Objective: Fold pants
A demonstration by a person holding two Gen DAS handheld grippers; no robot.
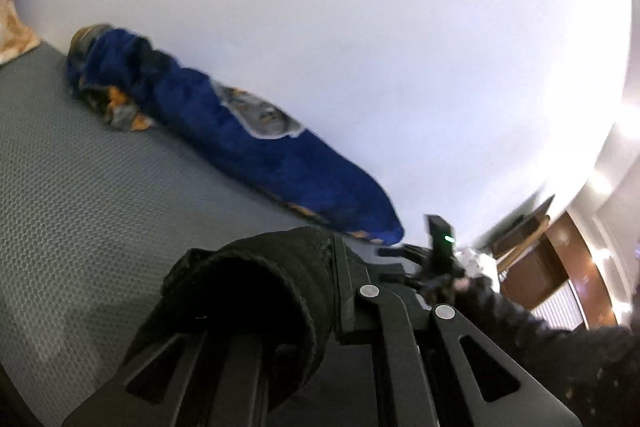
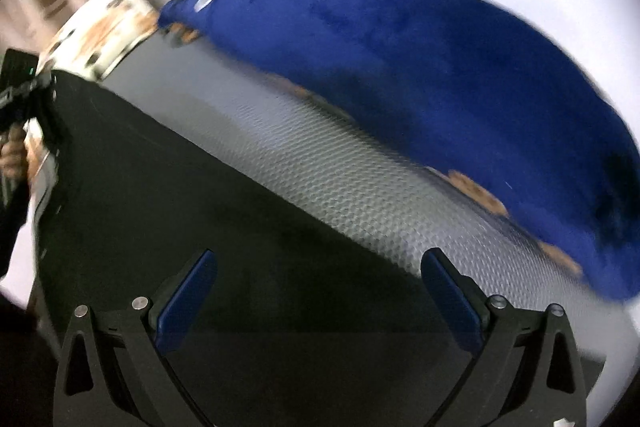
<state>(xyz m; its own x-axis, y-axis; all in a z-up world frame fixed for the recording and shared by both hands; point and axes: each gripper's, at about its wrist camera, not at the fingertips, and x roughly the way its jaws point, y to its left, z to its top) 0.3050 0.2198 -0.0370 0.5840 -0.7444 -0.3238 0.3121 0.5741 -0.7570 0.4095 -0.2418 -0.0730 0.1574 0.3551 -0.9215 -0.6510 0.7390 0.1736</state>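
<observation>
Across the grey textured mat [image 2: 340, 163], the black pants [image 2: 168, 211] spread flat beneath the wide-open right gripper [image 2: 320, 291]. At seven o'clock in the left wrist view, the left gripper [image 1: 336, 267] is clamped on a bunched fold of them, with a rolled blue fleece blanket [image 1: 240, 131] at ten o'clock.

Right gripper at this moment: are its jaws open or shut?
Open. The right gripper shows its two blue pads standing wide apart above the black pants, with nothing pinched between them.
</observation>
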